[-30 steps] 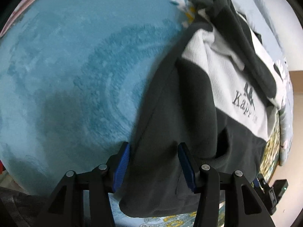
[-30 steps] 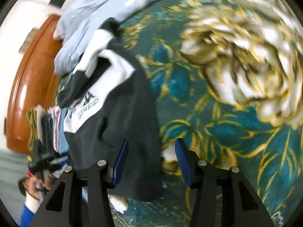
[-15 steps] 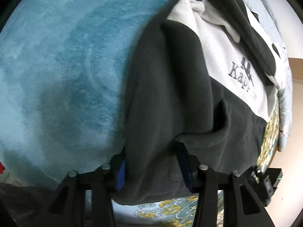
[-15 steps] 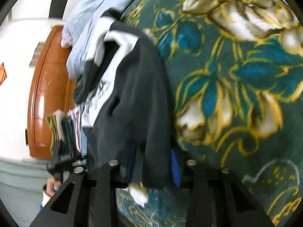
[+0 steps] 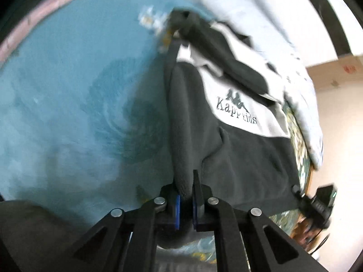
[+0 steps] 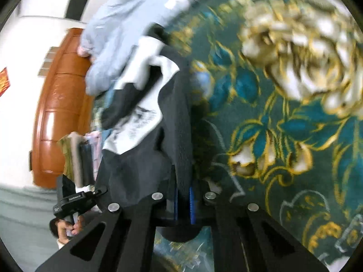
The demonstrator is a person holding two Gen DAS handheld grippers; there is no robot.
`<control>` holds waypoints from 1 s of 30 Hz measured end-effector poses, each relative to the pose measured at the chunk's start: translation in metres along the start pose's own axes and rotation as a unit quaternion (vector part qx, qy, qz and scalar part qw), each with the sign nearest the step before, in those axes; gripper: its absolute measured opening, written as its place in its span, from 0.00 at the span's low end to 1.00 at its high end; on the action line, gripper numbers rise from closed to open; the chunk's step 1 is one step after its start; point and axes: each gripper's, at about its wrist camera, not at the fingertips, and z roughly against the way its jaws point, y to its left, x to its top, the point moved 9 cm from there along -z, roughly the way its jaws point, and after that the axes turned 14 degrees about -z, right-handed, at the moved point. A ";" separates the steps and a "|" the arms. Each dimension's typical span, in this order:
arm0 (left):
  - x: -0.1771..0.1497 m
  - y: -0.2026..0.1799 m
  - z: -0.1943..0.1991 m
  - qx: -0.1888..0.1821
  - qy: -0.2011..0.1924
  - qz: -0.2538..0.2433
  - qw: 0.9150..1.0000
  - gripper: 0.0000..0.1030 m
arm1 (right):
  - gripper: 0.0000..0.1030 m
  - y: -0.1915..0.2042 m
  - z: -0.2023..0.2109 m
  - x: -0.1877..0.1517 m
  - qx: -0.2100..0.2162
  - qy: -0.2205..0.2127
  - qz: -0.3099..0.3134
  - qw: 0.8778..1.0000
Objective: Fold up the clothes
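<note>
**Two grippers clamped on the hem of one fleece top**

Both tools now pinch the dark grey and white fleece top, where a second ago each stood with its blue pads wide apart over the cloth. The left gripper has just been closing; its jaws are drawn together with a ridge of grey hem bunched between them. The right gripper has likewise just been closing, and a fold of the same hem is caught between its pads. Compared with the earlier views, the hem edge is gathered up into both jaws instead of lying flat, and the top hangs from them in a sagging span, its upper part resting on the bed. The white chest panel with its printed logo faces upward.

Surroundings: in the left wrist view a plain teal blanket lies left of the top; a pale blue quilt is heaped beyond it. In the right wrist view a dark green floral bedspread spreads to the right, an orange-brown wooden bedstead stands at the left, and a stack of folded clothes sits beside it. The person's hand grips the other tool's handle at lower left. Both pictures are motion-blurred.
</note>
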 end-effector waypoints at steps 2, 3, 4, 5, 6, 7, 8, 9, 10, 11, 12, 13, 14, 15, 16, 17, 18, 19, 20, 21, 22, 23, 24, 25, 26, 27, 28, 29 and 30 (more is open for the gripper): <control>-0.005 0.021 0.030 -0.020 0.000 -0.012 1.000 0.07 | 0.07 0.010 0.021 -0.013 0.011 0.011 0.002 1.000; -0.006 0.010 0.031 -0.034 0.005 -0.013 0.999 0.07 | 0.07 0.015 0.031 -0.023 0.016 0.019 0.004 1.000; 0.011 0.013 0.031 -0.047 0.010 -0.010 0.999 0.07 | 0.07 0.019 0.041 -0.033 0.020 0.029 0.007 0.999; 0.003 0.011 0.036 -0.072 0.014 0.004 0.997 0.07 | 0.07 0.024 0.047 -0.041 0.021 0.036 0.014 0.999; 0.004 -0.006 0.023 -0.090 0.015 0.015 0.996 0.07 | 0.07 0.028 0.051 -0.046 0.018 0.042 0.024 0.999; 0.013 -0.007 0.022 -0.103 0.012 0.028 0.994 0.07 | 0.07 0.034 0.053 -0.045 0.021 0.046 0.030 0.998; 0.022 -0.008 0.021 -0.117 0.010 0.041 0.992 0.07 | 0.07 0.041 0.052 -0.040 0.028 0.048 0.032 0.998; 0.030 -0.009 0.020 -0.131 0.007 0.055 0.990 0.07 | 0.07 0.047 0.052 -0.033 0.036 0.046 0.033 0.998; 0.043 -0.004 0.021 -0.142 -0.003 0.071 0.987 0.07 | 0.07 0.054 0.051 -0.020 0.050 0.039 0.031 0.998; 0.056 0.001 0.021 -0.153 -0.015 0.087 0.984 0.07 | 0.07 0.063 0.050 -0.004 0.067 0.030 0.030 0.997; 0.068 0.006 0.021 -0.163 -0.026 0.104 0.981 0.07 | 0.07 0.071 0.048 0.012 0.080 0.022 0.028 0.996; 0.084 0.011 0.019 -0.180 -0.040 0.125 0.975 0.07 | 0.07 0.078 0.043 0.029 0.090 0.015 0.021 0.996; 0.100 0.017 0.017 -0.197 -0.055 0.146 0.968 0.07 | 0.07 0.084 0.038 0.047 0.099 0.008 0.011 0.995; 0.116 0.023 0.014 -0.213 -0.069 0.166 0.960 0.07 | 0.07 0.089 0.032 0.066 0.109 0.002 0.001 0.994; 0.132 0.028 0.011 -0.227 -0.078 0.180 0.954 0.07 | 0.07 0.095 0.023 0.088 0.121 -0.004 -0.016 0.992; 0.157 0.037 0.004 -0.232 -0.091 0.204 0.947 0.07 | 0.07 0.100 0.013 0.108 0.131 -0.010 -0.033 0.991; 0.174 0.043 -0.004 -0.235 -0.097 0.218 0.942 0.07 | 0.07 0.107 0.002 0.127 0.138 -0.016 -0.044 0.989; 0.191 0.049 -0.013 -0.238 -0.103 0.230 0.938 0.07 | 0.07 0.112 -0.010 0.144 0.141 -0.019 -0.056 0.988; 0.202 0.057 -0.020 -0.240 -0.105 0.248 0.933 0.07 | 0.07 0.115 -0.020 0.158 0.139 -0.022 -0.067 0.988; 0.212 0.065 -0.028 -0.242 -0.106 0.267 0.927 0.07 | 0.07 0.119 -0.029 0.172 0.136 -0.025 -0.079 0.987; 0.217 0.070 -0.036 -0.241 -0.103 0.275 0.925 0.07 | 0.07 0.122 -0.042 0.186 0.127 -0.031 -0.090 0.987; 0.222 0.075 -0.045 -0.240 -0.100 0.284 0.923 0.07 | 0.07 0.122 -0.054 0.198 0.111 -0.036 -0.100 0.988; 0.226 0.079 -0.053 -0.239 -0.097 0.292 0.921 0.08 | 0.07 0.122 -0.062 0.205 0.098 -0.037 -0.106 0.989; 0.231 0.084 -0.062 -0.238 -0.094 0.300 0.919 0.10 | 0.07 0.121 -0.070 0.211 0.086 -0.037 -0.114 0.989; 0.236 0.089 -0.070 -0.237 -0.091 0.309 0.917 0.11 | 0.08 0.117 -0.076 0.215 0.075 -0.037 -0.122 0.989; 0.237 0.089 -0.072 -0.241 -0.090 0.309 0.916 0.13 | 0.08 0.114 -0.081 0.216 0.067 -0.036 -0.128 0.989; 0.239 0.089 -0.073 -0.251 -0.094 0.305 0.914 0.18 | 0.10 0.111 -0.085 0.218 0.060 -0.036 -0.132 0.989; 0.241 0.089 -0.074 -0.262 -0.098 0.301 0.912 0.22 | 0.10 0.107 -0.087 0.218 0.054 -0.036 -0.135 0.989; 0.244 0.092 -0.076 -0.261 -0.101 0.300 0.912 0.34 | 0.11 0.104 -0.089 0.219 0.048 -0.035 -0.138 0.989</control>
